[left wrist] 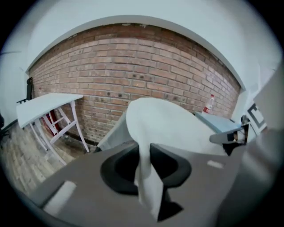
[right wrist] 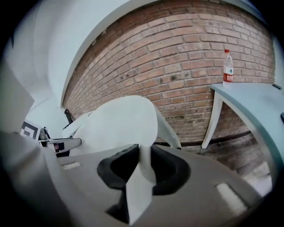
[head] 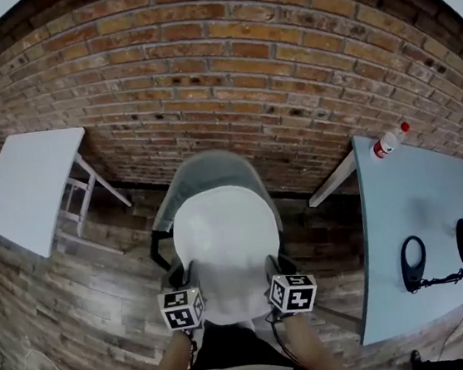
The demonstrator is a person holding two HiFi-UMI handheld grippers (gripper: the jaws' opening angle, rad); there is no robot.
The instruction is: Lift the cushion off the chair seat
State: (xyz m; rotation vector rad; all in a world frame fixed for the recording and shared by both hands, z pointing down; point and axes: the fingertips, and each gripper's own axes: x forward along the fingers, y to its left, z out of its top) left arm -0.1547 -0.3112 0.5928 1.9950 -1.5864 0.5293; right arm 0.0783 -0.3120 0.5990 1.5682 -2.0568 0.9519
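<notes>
Head view: left claw [head: 187, 275], right claw [head: 273, 265] pinch cushion [head: 226, 239]

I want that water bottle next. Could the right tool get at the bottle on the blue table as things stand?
Probably not yet: the right tool is shut on the edge of the cushion. The bottle stands unblocked at the far corner of the table, so the tool must let go first.

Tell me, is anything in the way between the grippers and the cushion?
No, nothing. The left gripper and the right gripper each pinch the cushion by its edge, over the chair.
</notes>
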